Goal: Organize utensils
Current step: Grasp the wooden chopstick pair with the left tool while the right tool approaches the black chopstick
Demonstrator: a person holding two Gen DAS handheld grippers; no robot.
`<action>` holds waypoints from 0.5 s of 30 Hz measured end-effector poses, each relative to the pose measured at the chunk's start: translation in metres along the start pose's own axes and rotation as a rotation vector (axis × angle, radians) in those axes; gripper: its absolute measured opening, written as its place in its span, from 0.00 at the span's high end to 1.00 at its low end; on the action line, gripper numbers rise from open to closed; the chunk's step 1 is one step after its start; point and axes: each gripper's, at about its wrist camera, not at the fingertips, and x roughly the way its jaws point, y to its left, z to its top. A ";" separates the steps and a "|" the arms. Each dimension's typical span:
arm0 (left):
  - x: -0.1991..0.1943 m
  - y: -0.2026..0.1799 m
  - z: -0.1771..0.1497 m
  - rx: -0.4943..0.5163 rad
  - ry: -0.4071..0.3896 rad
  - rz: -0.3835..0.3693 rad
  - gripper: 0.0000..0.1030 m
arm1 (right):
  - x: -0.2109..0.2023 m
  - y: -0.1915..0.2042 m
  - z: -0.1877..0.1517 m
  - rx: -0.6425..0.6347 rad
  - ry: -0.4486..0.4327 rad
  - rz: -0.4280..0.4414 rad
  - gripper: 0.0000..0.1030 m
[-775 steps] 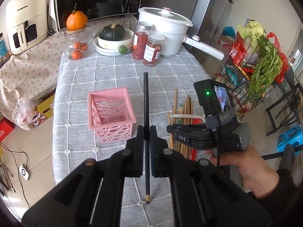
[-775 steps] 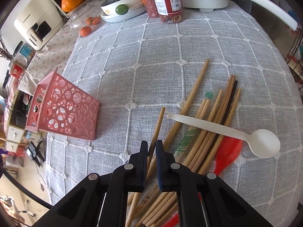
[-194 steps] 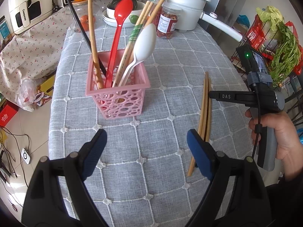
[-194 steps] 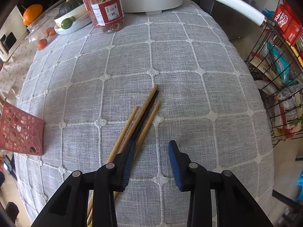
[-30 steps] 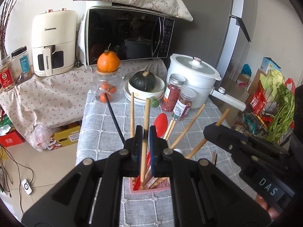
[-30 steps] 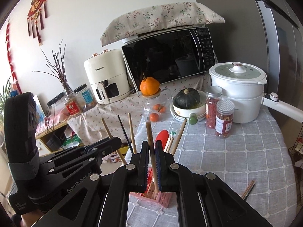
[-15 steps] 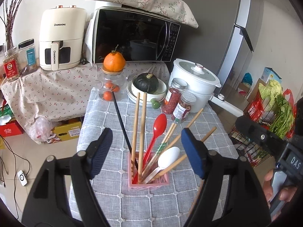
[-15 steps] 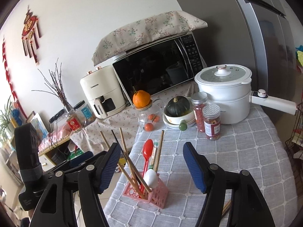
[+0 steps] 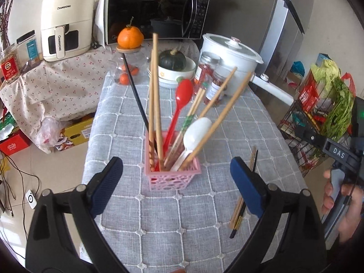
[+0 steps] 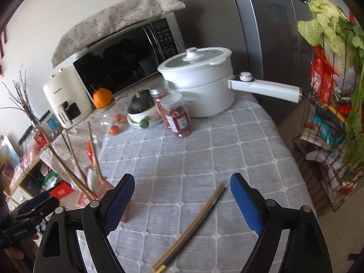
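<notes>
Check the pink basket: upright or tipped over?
Upright: the pink basket stands on its base on the tablecloth, chopsticks and spoons sticking out of its top.

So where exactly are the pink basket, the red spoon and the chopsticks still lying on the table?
pink basket (image 9: 174,179): left wrist view, on its front lattice wall.
red spoon (image 9: 183,91): left wrist view, on its bowl, standing up in the basket.
loose chopsticks (image 10: 193,224): right wrist view, mid-length, flat on the tablecloth.

utensils (image 9: 182,122) in basket (image 9: 173,177), chopsticks (image 9: 243,195) right

Both claws are angled downward, jaws opening and empty: left claw (image 9: 176,182), right claw (image 10: 182,201).
</notes>
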 end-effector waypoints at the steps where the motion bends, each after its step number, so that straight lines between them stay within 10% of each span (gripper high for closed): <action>1: 0.003 -0.004 -0.003 0.007 0.014 -0.004 0.08 | 0.006 -0.005 -0.004 -0.002 0.022 -0.019 0.15; 15: 0.051 -0.048 -0.037 0.109 0.177 -0.043 0.08 | 0.080 -0.031 -0.050 -0.134 0.200 -0.170 0.15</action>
